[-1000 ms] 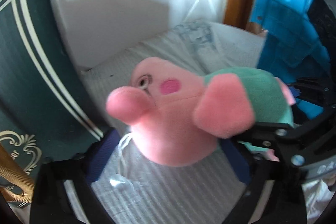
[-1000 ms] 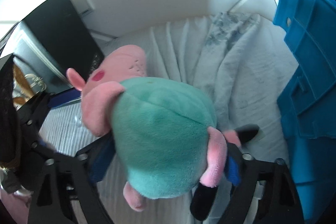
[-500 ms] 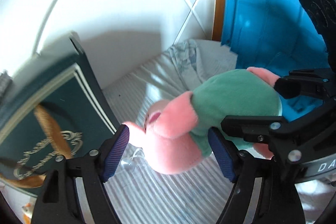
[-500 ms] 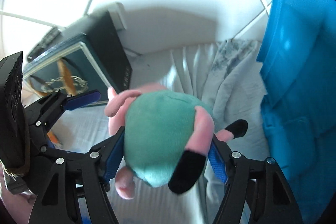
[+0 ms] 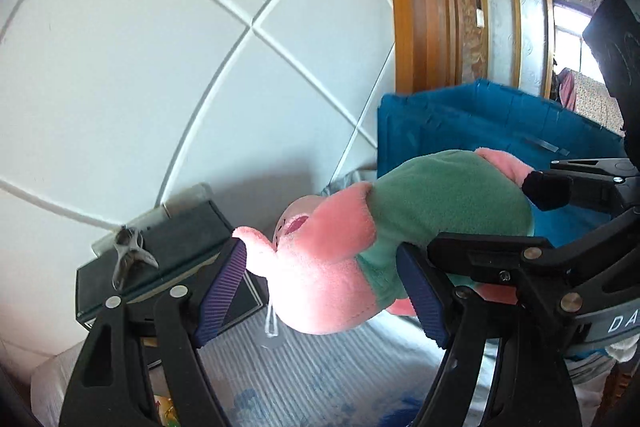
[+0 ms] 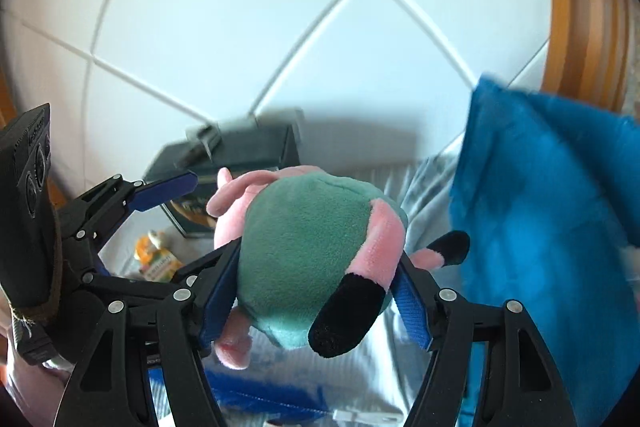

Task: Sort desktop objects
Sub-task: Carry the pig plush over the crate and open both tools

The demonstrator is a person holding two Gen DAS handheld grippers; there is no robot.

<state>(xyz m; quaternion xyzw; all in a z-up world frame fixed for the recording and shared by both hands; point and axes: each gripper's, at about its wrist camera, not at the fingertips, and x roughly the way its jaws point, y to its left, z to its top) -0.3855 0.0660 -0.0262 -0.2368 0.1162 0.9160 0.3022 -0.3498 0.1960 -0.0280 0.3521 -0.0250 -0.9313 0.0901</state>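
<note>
Right wrist view shows one pink plush pig in a green dress (image 6: 308, 263) pinched at its body between the blue-padded fingers of the right gripper (image 6: 316, 291), which is closed about halfway onto the toy and holds it above the striped white cloth (image 6: 372, 379). One blue plastic crate (image 6: 552, 211) stands just right of it, one dark green box (image 6: 240, 155) ahead-left. The left gripper (image 5: 324, 291) is spread wide, its pads (image 5: 224, 287) flanking the pig's head without clamping.

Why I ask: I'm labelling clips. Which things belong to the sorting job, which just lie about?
In the job: plush pig, right gripper gripping it, left gripper, blue bin.
Lying about: dark box, snack packet, striped cloth.
</note>
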